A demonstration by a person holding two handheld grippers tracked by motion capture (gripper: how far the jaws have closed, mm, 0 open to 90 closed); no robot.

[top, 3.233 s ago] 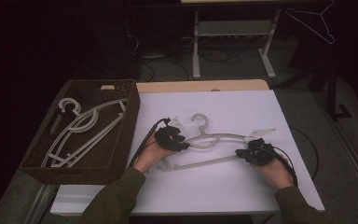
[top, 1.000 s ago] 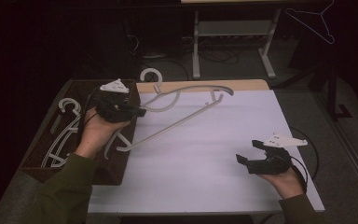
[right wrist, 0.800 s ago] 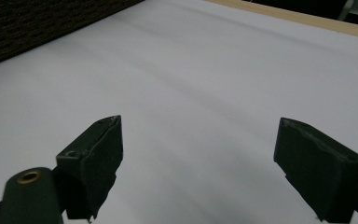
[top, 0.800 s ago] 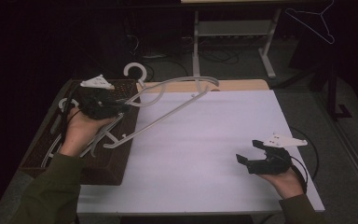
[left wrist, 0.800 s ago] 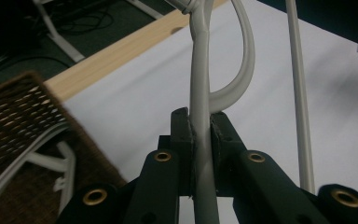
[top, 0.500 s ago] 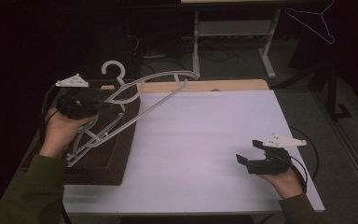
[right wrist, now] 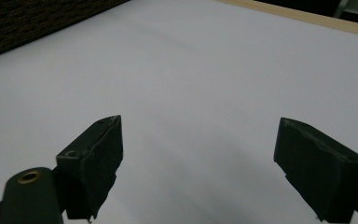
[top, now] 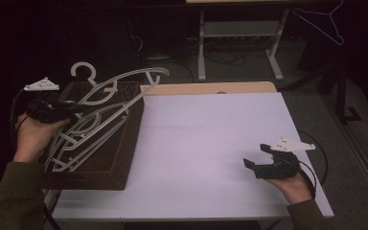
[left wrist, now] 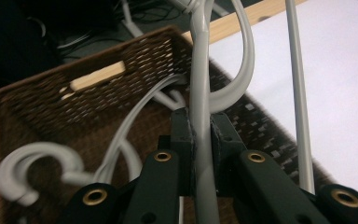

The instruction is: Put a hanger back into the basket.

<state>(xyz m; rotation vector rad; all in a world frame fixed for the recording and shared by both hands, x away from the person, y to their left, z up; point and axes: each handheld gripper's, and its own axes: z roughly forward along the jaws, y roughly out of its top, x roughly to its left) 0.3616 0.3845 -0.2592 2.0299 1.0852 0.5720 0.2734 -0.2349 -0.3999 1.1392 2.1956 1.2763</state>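
High view: at the left of the frame the left claw (top: 52, 111) holds a white hanger (top: 124, 88) above the brown wicker basket (top: 124, 158). The hanger's hook sits at the upper left of the frame and its curved shoulder reaches right, past the basket's far right corner. It is carried tilted and clear of the rim, probably so that it can be lowered lengthwise into the basket, where other hangers (top: 76, 143) already lie stacked along the basket's length.

Left gripper view: the left claw (left wrist: 200, 140) is closed on one thin arm of the hanger (left wrist: 200, 70), which runs upright through the centre of the frame between the two pads. Gripping a slim bar rather than the broad shoulder lets the narrow jaws pinch it firmly. The basket (left wrist: 51, 98) lies below, with a hook of a stored hanger (left wrist: 37, 163) at the lower left.

Right gripper view: the right claw (right wrist: 196, 158) stands wide and empty over the bare white tabletop (right wrist: 214, 56). In the high view it (top: 261, 155) rests at the lower right, well apart from the basket, apparently idle while one hand does the stowing.
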